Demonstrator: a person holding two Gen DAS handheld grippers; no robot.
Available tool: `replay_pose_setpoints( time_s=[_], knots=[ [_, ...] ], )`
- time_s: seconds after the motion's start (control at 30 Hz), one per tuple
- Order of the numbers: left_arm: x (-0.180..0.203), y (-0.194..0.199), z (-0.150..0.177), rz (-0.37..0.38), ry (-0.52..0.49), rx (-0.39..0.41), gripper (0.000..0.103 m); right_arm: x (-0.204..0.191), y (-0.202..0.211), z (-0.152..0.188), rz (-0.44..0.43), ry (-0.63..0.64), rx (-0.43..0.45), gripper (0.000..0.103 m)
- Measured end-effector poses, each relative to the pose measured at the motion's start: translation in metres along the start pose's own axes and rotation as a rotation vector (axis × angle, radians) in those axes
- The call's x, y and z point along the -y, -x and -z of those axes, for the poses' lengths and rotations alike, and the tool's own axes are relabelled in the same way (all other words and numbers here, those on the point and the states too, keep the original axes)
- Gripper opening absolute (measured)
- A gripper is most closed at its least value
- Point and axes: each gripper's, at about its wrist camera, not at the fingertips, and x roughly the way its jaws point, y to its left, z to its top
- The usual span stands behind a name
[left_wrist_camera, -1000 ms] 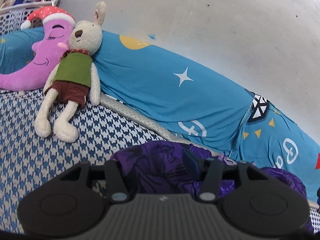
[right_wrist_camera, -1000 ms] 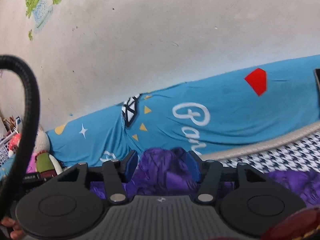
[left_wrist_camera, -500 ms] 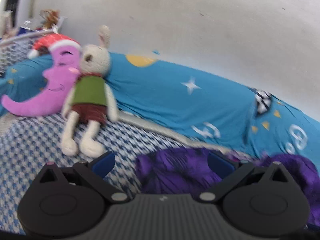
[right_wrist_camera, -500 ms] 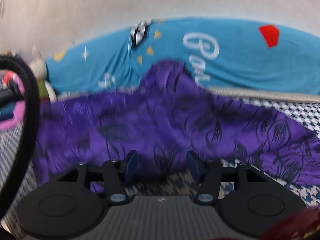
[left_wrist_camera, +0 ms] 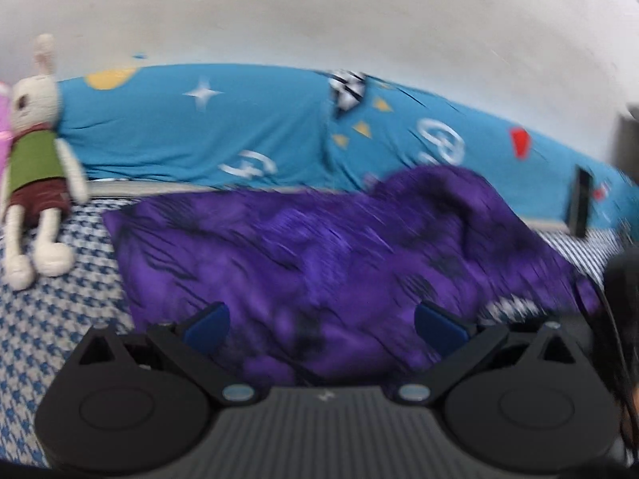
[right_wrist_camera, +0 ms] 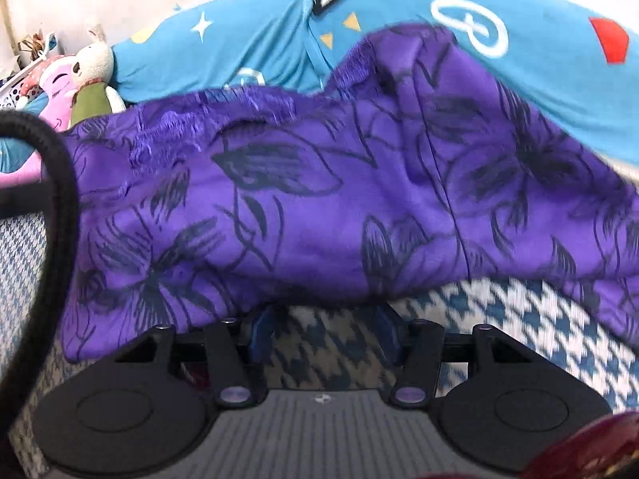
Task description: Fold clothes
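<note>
Left wrist view: my left gripper (left_wrist_camera: 321, 323) is spread wide over the purple cloth (left_wrist_camera: 327, 255), which lies lengthwise left-right mid-frame. My right gripper (right_wrist_camera: 323, 331) is parted, empty, below its hem.

Both cameras sit low over the bed (left_wrist_camera: 60, 319), each looking forward along its own tongs toward the white wall (left_wrist_camera: 319, 12). The left view rides higher and farther back, taking in the whole purple cloth (left_wrist_camera: 319, 247), the blue pillow (left_wrist_camera: 199, 127) behind it and the toy rabbit (left_wrist_camera: 36, 151) at far left. The right view is close to the cloth (right_wrist_camera: 319, 199), nearly at bed level. Both share the cloth, the pillow (right_wrist_camera: 559, 80) and the rabbit (right_wrist_camera: 94, 68).
</note>
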Motion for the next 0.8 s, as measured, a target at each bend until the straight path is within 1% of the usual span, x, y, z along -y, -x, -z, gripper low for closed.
replay_pose_setpoints(
  time_s=[0.13, 0.2, 0.3, 0.33, 0.4, 0.5, 0.53, 0.73, 0.8],
  knots=[
    [0.018, -0.005, 0.011, 0.045, -0.107, -0.043, 0.103, 0.009, 0.01, -0.011, -0.029, -0.083, 0.1, 0.054],
    [0.026, -0.008, 0.016, 0.046, -0.157, -0.049, 0.103, 0.011, 0.013, -0.016, -0.035, -0.109, 0.133, 0.054],
    [0.033, -0.011, 0.021, 0.04, -0.176, -0.056, 0.103, 0.006, 0.02, -0.019, -0.044, -0.126, 0.17, 0.054],
    [0.034, -0.014, 0.022, 0.03, -0.174, -0.062, 0.103, 0.006, 0.021, -0.021, -0.045, -0.132, 0.183, 0.054],
    [0.034, -0.018, 0.024, -0.015, -0.167, -0.067, 0.103, 0.004, 0.021, -0.025, -0.051, -0.149, 0.204, 0.054],
    [0.032, -0.024, 0.025, -0.105, -0.168, -0.064, 0.103, -0.001, 0.018, -0.035, -0.065, -0.185, 0.232, 0.054],
    [0.03, -0.027, 0.024, -0.129, -0.161, -0.062, 0.103, 0.0, 0.023, -0.035, -0.071, -0.194, 0.242, 0.054],
    [0.009, -0.033, 0.008, -0.169, -0.042, -0.052, 0.103, 0.005, 0.02, -0.05, -0.124, -0.279, 0.28, 0.054],
    [0.0, -0.036, 0.0, -0.195, -0.003, -0.044, 0.103, 0.007, 0.019, -0.052, -0.124, -0.287, 0.269, 0.054]
  ],
)
